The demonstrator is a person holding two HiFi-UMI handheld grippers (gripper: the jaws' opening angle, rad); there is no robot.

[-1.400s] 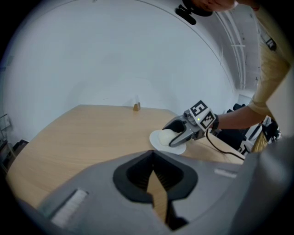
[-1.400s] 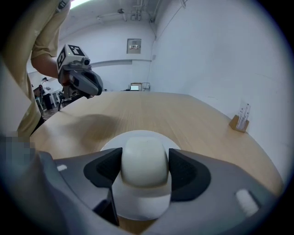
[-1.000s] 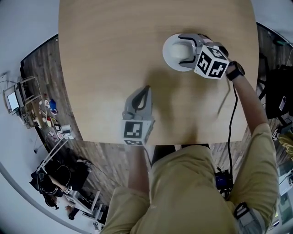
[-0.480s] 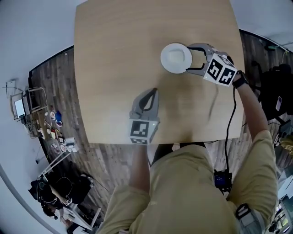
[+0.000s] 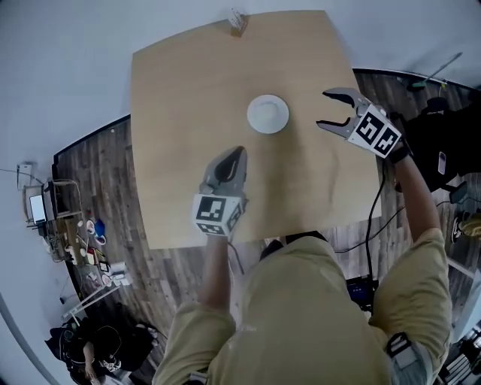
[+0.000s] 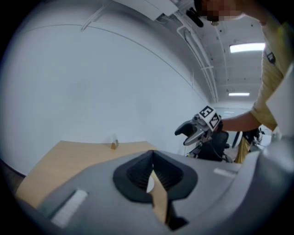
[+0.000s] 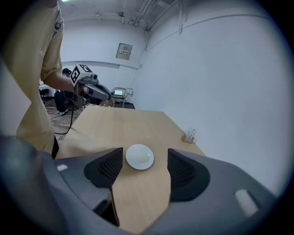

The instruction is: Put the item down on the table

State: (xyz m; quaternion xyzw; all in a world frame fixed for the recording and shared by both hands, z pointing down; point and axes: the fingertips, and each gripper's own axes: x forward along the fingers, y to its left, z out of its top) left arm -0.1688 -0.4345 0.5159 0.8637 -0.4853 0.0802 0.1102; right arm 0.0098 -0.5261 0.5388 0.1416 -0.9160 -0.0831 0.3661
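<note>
White dish (image 5: pixel 267 114): noted resting flat on the light wood table (image 5: pixel 180 113), in the far half and roughly central across its width. No contact with either gripper is observed.

Right gripper (image 5: pixel 323 109): held to the right of the dish, over the table's right edge, apart from the dish. Jaws are seen standing moderately apart, with nothing clamped. They have just been closing, with nothing between the pads. In the right gripper view the dish is framed in the gap between the jaws, but it lies farther off on the tabletop and is untouched by them. A black cable (image 5: pixel 373 225) is seen hanging below this hand.

Left gripper (image 5: pixel 237 154): held over the near half of the table, nearer the person than the dish and slightly to its left. In the left gripper view the jaw tips are seen brought together, with only a narrow slit below them. Tabletop and a sliver of white show through that slit. Nothing is gripped.

Small holder (image 5: pixel 237 21): recorded at the table's far edge, well apart from the dish; its contents cannot be made out.

Dark plank floor (image 5: pixel 90 173) is visible around the table.
</note>
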